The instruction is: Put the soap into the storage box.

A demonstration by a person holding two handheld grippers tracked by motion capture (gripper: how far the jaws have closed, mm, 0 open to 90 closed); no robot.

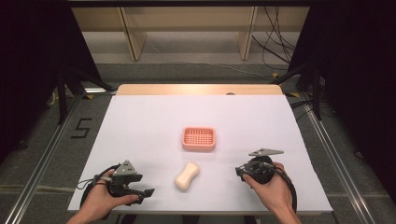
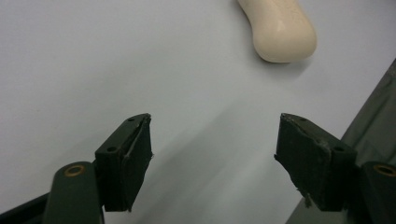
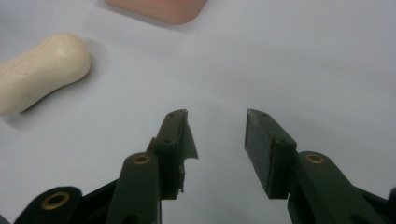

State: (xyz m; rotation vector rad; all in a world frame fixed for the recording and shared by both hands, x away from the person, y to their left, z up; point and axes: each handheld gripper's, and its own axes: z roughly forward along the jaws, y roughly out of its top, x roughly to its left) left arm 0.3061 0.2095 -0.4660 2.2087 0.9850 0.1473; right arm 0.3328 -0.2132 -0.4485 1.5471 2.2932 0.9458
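A cream bar of soap point(image 1: 187, 176) lies on the white table cover, near the front middle. Behind it sits a pink ridged soap dish point(image 1: 199, 139), with nothing in it. My left gripper point(image 1: 150, 192) rests at the front left, held by a hand, jaws wide open and pointing right toward the soap point(image 2: 280, 29). My right gripper point(image 1: 240, 171) is at the front right, open with nothing between its jaws, pointing left. In the right gripper view the soap point(image 3: 39, 71) lies at the upper left and the dish's edge point(image 3: 161, 8) at the top.
The white cover point(image 1: 140, 121) spans the table, with a wooden strip point(image 1: 200, 89) along the far edge. Grey floor, metal rails and cables surround the table. The table's front edge point(image 2: 373, 126) runs close to my left gripper.
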